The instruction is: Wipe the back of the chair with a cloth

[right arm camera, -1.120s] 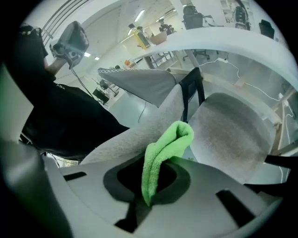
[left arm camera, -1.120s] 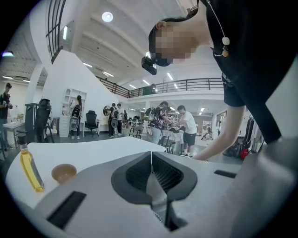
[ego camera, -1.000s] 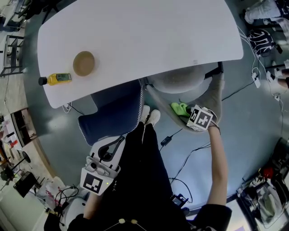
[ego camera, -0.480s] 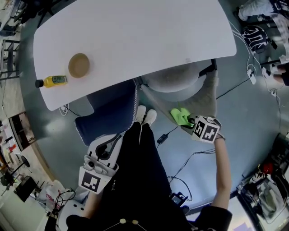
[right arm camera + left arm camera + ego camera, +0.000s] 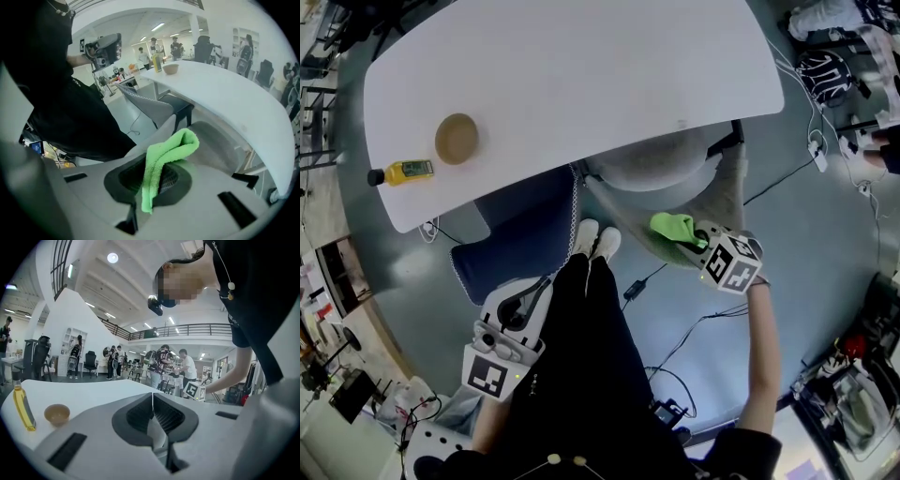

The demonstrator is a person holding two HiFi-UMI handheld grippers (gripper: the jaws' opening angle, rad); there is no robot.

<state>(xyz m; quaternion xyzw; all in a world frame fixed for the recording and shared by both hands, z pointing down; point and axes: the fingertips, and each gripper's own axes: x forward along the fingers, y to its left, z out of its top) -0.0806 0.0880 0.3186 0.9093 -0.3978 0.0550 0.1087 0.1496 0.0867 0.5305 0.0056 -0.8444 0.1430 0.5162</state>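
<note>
Right gripper (image 5: 154, 180) pinched green cloth (image 5: 169, 149); folded wad stuck out past jaw tips. Left gripper (image 5: 153, 409) pressed together, nothing between, held well apart from chair. Cloth lay at upper edge of grey chair back (image 5: 145, 139); actual contact unclear. Judged: wiping pass in hand. Next move called for pressing wad onto fabric and sweeping along back. Beyond, seat (image 5: 220, 140) sat tucked under white table (image 5: 581, 75).

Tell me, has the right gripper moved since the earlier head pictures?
Yes. Against the white table, the right gripper has slid away from the table's edge, toward the lower right, with the green cloth clamped.
</note>
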